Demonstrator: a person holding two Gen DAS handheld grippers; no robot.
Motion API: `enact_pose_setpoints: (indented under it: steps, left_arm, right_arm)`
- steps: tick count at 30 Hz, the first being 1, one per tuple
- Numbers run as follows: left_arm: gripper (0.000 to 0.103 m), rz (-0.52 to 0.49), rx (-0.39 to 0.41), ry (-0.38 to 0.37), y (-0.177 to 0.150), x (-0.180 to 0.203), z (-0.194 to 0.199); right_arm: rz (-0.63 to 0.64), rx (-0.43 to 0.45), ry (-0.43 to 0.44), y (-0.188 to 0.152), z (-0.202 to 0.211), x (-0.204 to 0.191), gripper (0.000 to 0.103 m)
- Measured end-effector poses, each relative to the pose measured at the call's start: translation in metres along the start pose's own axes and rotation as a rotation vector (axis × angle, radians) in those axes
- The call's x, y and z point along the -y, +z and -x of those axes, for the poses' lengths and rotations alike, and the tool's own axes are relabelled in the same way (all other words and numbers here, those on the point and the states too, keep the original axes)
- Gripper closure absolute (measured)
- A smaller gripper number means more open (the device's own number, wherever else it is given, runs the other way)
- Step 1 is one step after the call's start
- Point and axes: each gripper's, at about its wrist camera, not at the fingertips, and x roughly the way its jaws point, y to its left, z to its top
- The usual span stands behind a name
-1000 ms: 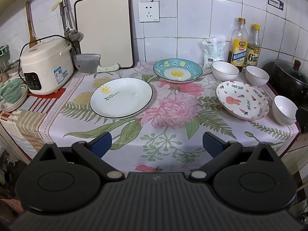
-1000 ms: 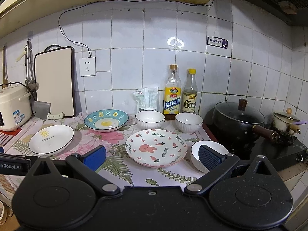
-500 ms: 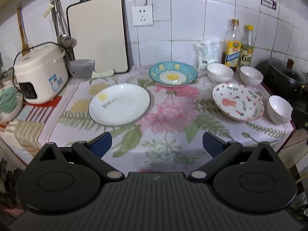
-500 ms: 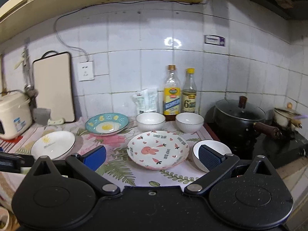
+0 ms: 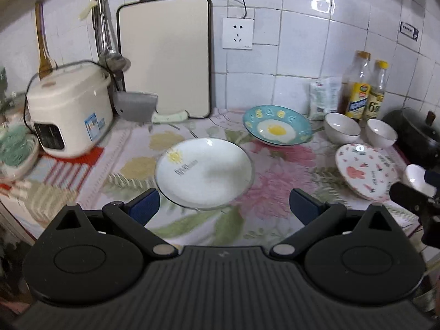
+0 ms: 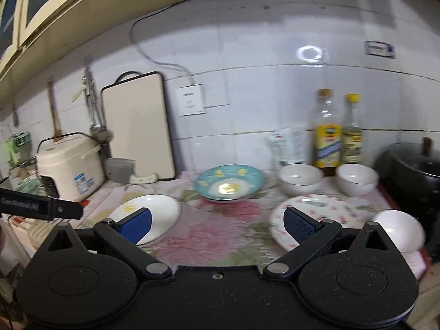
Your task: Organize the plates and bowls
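Note:
A white plate with a sun print (image 5: 203,176) (image 6: 154,214) lies on the floral cloth just ahead of my open, empty left gripper (image 5: 224,206). Behind it lies a blue egg-print plate (image 5: 277,129) (image 6: 229,183). A pink rabbit plate (image 5: 365,172) (image 6: 324,214) lies to the right. Two white bowls (image 5: 342,128) (image 5: 381,133) stand near the wall, a third (image 5: 416,176) (image 6: 398,229) at the right edge. My right gripper (image 6: 217,225) is open and empty, above the counter front; its body shows in the left wrist view (image 5: 412,200).
A rice cooker (image 5: 68,110), a cleaver (image 5: 137,108) and a cutting board (image 5: 165,66) stand at the back left. Two bottles (image 5: 368,88) and a bag (image 5: 323,96) stand against the wall. A black pot (image 5: 415,134) sits on the right.
Both grippers have moved forward towards the counter and swung left. The left one is now close to the white sun plate. Both stay open.

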Motion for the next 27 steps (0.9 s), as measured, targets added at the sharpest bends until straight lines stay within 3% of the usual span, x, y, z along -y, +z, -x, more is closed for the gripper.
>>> enact_pose_setpoints:
  steps: [8,15,20,25,27]
  left_arm:
    - [0.001,-0.033,0.011,0.069,0.004,-0.033,-0.044]
    - [0.004,0.042,-0.098,0.011,0.003,-0.065,-0.104]
    - [0.005,0.08,-0.185,0.004,-0.001,-0.078,-0.154]
    - [0.021,0.081,-0.213,0.024,-0.008,-0.097,-0.196]
    - [0.038,0.107,-0.256,0.025,-0.013,-0.108,-0.213]
  right_arm:
    - [-0.046,-0.11,0.134,0.002,-0.074,-0.017,0.0]
    - [-0.086,-0.155,0.232,-0.012,-0.143,-0.034,0.001]
    - [-0.145,-0.199,0.222,-0.029,-0.198,-0.04,0.002]
    - [-0.218,-0.265,0.188,-0.045,-0.242,-0.038,0.012]
    - [-0.257,-0.275,0.193,-0.05,-0.254,-0.036,0.025]
